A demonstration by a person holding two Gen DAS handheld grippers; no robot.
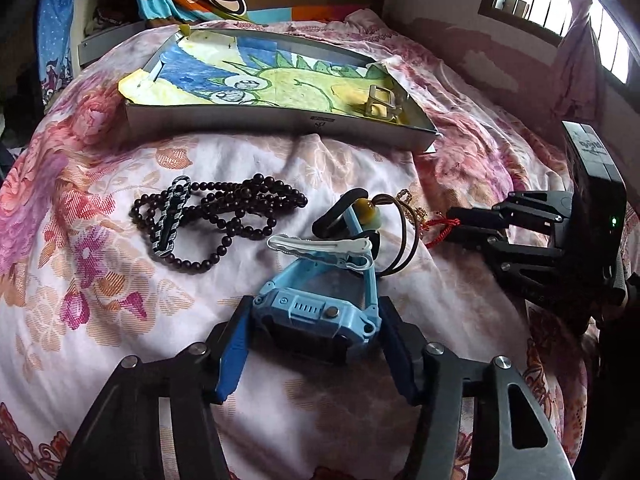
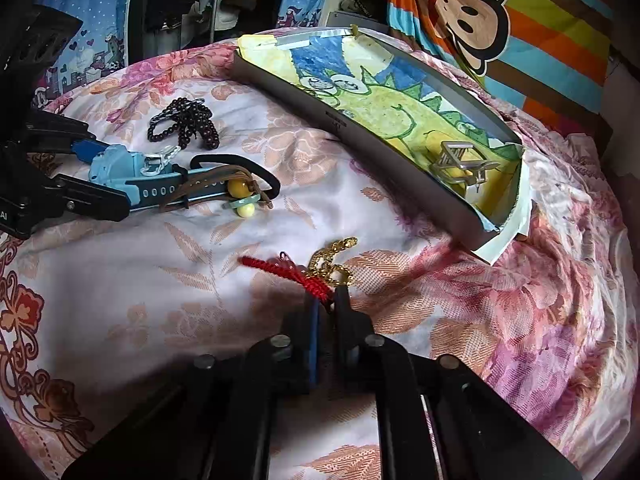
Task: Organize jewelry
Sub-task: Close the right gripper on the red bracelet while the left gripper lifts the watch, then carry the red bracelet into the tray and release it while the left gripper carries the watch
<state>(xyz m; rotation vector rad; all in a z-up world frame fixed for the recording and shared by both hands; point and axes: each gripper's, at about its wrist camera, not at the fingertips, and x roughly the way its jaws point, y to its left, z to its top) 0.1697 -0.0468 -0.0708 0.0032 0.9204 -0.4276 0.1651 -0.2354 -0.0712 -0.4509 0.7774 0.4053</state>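
On the quilt [image 1: 120, 300], the left gripper [image 1: 316, 344] clasped the blue watch [image 1: 316, 312] by its sides. The right gripper [image 2: 326, 312] was closed on the red cord [image 2: 288, 274], near the tray [image 2: 400, 168]; beads [image 1: 224, 216] lay far left.

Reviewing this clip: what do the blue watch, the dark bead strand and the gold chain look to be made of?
Blue watch: matte moulded plastic case, rubbery-looking strap with punched holes.
Dark bead strand: polished dark brown round beads with a soft sheen, probably wood, possibly stone.
Gold chain: bright yellow metal links; glossy, whether plated cannot be told.
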